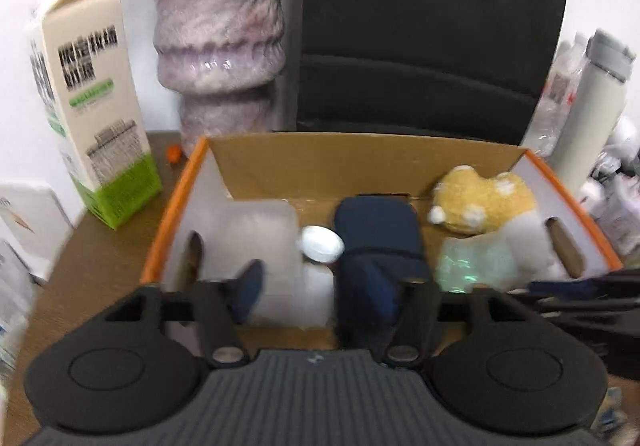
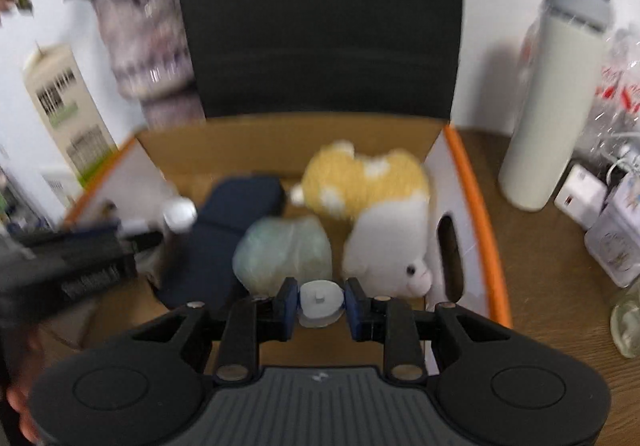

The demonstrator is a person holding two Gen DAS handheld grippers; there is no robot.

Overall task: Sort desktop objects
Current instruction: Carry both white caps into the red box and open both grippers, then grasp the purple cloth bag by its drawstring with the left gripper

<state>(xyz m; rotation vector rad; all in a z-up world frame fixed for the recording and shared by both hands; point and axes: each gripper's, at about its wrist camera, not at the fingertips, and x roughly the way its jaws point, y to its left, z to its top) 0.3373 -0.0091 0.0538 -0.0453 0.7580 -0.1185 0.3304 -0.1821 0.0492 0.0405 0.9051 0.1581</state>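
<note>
Two grippers hang over the cardboard box (image 2: 472, 182), and I hold one in each hand. My right gripper (image 2: 320, 304) is clamped on a small white round cap (image 2: 320, 302), its blue pads (image 2: 289, 300) pressing it from both sides, just above the near edge of the box. My left gripper (image 1: 316, 286) has its fingers spread wide; a frosted white block (image 1: 264, 242) sits between them, though I cannot tell whether the pads touch it.

Inside the box, the right wrist view shows a yellow-and-white plush toy (image 2: 372, 198) at 12 o'clock from the cap, its white face with a dark eye turned toward me, a pale green bag (image 2: 284, 250) at 11 o'clock, and a dark blue pouch (image 2: 236, 214) further left. Only this view shows my left gripper from the side, at 9 o'clock, with a white ball (image 2: 180, 212) near it.

The left wrist view shows the same ball at 12 o'clock, beside the pouch, and the plush toy at 2 o'clock. Only here is the milk carton (image 1: 92, 106) clear, at 10 o'clock beyond the box, next to a marbled purple vase (image 1: 220, 38). A black chair back (image 1: 432, 30) stands behind the box, a white bottle (image 2: 556, 106) to its right on the brown table (image 2: 552, 278).
</note>
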